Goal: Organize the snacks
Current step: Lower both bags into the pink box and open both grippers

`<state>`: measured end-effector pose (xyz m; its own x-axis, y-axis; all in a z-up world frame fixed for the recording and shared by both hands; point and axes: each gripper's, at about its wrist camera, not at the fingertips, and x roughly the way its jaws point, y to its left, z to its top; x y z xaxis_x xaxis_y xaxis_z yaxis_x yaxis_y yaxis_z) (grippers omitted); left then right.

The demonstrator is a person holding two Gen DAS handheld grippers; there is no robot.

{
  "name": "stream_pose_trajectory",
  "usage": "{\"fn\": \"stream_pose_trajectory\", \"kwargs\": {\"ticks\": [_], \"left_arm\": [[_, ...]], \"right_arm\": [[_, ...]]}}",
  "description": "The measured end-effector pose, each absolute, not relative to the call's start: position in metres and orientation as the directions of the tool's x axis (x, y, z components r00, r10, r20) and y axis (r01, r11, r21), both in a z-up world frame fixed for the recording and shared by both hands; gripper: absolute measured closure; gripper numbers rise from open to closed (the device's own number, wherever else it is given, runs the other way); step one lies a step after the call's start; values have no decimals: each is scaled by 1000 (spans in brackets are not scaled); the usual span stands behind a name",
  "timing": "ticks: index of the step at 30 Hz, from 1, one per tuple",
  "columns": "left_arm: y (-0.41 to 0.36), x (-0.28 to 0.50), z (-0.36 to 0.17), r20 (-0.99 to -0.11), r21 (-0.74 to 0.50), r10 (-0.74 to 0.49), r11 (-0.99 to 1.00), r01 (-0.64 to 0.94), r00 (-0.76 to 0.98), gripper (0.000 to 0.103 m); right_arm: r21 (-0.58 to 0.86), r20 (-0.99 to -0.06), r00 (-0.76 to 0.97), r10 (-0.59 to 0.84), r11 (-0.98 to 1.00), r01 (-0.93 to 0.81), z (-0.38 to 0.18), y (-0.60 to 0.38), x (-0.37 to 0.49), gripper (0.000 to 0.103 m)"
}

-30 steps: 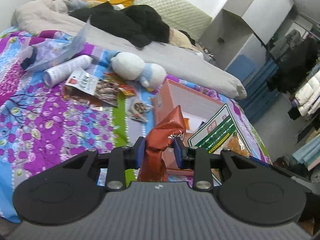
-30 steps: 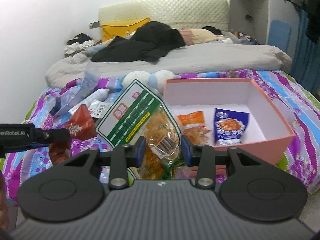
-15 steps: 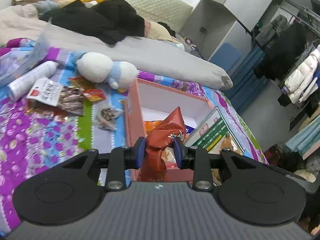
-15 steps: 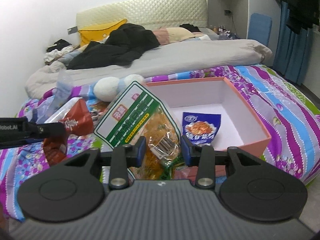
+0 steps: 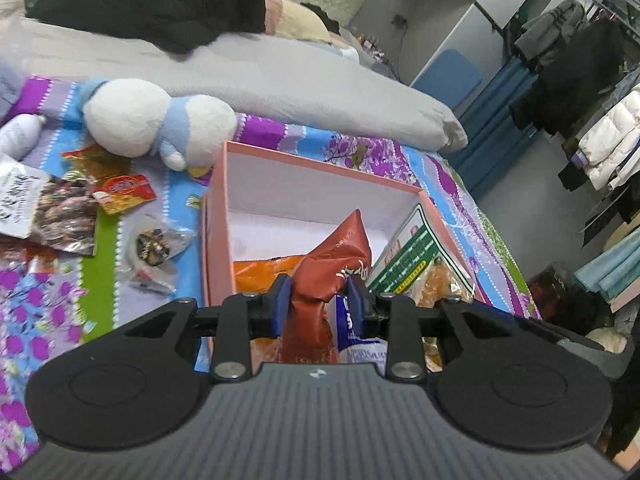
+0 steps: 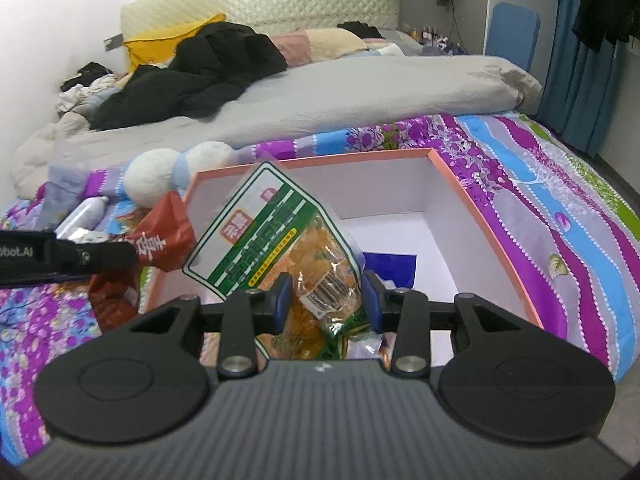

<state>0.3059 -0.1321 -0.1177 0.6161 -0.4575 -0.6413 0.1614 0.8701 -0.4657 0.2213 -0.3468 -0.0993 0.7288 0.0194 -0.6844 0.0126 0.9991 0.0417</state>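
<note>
My left gripper [image 5: 319,303] is shut on a dark red snack bag [image 5: 332,264] and holds it over the near left part of the pink box [image 5: 216,216]. My right gripper [image 6: 327,298] is shut on a green-and-white bag of orange snacks [image 6: 276,232], held above the same box [image 6: 492,236]. Inside the box lie an orange packet [image 5: 260,270] and a blue packet [image 6: 394,266]. The red bag [image 6: 166,236] and the left gripper's arm also show at the left of the right wrist view.
Several loose snack packets [image 5: 124,192] lie on the flowered bedspread left of the box, beside a white and blue plush toy [image 5: 156,120] and a white bottle [image 5: 18,134]. A grey duvet [image 6: 340,92] and black clothes [image 6: 200,68] lie behind. Hanging clothes stand to the right.
Both grippers have moved to the right and forward with their bags, from beside the box to above it. The box now looks larger and closer in both views.
</note>
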Motion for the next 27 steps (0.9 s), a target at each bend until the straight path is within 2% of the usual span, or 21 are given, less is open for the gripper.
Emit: {"fn": "stream_pose_trajectory", "kwargs": {"ticks": [9, 12, 14, 16, 18, 27], "left_arm": [[-144, 355, -154, -690, -466, -461, 873, 145, 558, 68], [-142, 358, -161, -696, -478, -468, 868, 135, 544, 67], [-141, 358, -162, -682, -494, -486, 857, 145, 547, 63], [-143, 357, -160, -678, -490, -498, 854, 172, 541, 46], [-145, 352, -155, -676, -467, -480, 866, 179, 559, 41], [-133, 310, -112, -621, -449, -475, 868, 213, 623, 40]], "right_arm": [[52, -731, 682, 8, 998, 44, -135, -363, 269, 62], [71, -744, 668, 19, 996, 51, -143, -366, 276, 57], [63, -750, 662, 4, 996, 66, -145, -368, 277, 48], [46, -754, 657, -14, 996, 74, -146, -368, 278, 39], [28, -755, 655, -31, 997, 79, -145, -364, 273, 39], [77, -727, 687, 14, 995, 61, -121, -353, 242, 39]]}}
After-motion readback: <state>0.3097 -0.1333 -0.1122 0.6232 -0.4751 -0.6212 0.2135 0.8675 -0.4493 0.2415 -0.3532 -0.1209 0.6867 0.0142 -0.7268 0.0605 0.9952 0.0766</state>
